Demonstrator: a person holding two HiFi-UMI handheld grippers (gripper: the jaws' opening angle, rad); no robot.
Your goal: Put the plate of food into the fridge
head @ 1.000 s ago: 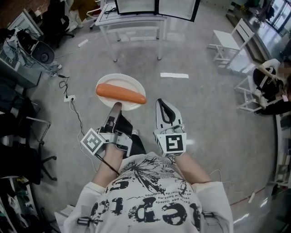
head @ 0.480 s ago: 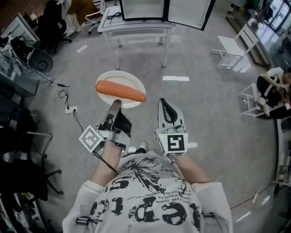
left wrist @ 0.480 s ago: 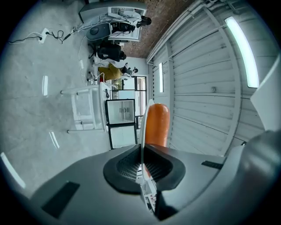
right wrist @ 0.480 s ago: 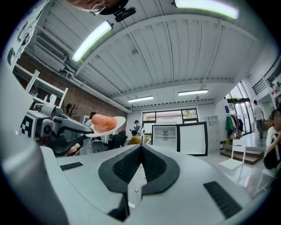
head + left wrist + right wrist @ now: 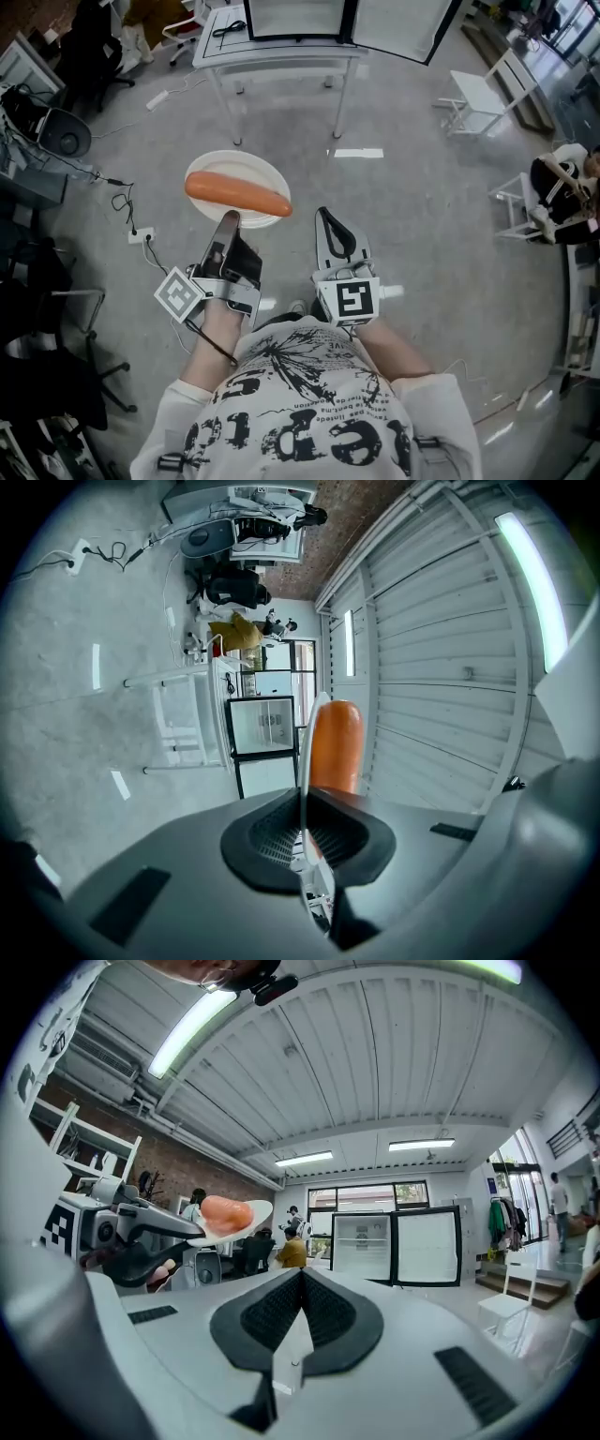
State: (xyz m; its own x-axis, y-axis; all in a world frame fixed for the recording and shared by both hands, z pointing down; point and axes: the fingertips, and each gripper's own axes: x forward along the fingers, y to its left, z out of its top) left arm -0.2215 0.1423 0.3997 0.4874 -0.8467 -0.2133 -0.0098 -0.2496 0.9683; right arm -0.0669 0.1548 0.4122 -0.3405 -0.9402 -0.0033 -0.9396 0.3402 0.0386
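A white plate [image 5: 223,169] with an orange sausage [image 5: 237,193] on it is carried level over the floor. My left gripper [image 5: 230,221] is shut on the plate's near rim. In the left gripper view the plate's edge [image 5: 302,789] runs between the closed jaws and the sausage [image 5: 335,747] stands beyond. My right gripper [image 5: 330,220] is shut and holds nothing, just right of the plate. Ahead, the fridge [image 5: 298,17] stands on a white table with its door [image 5: 403,26] swung open. The right gripper view shows the open fridge [image 5: 364,1245], the plate [image 5: 251,1213] and the sausage [image 5: 226,1213] at the left.
The white table [image 5: 272,56] stands on thin legs. Office chairs [image 5: 56,127] and cables [image 5: 122,202] line the left side. White racks [image 5: 473,94] and a seated person [image 5: 562,192] are at the right. A strip of tape [image 5: 358,153] lies on the grey floor.
Both grippers and the plate have moved forward across the floor toward the table with the fridge. The plate stays gripped and level.
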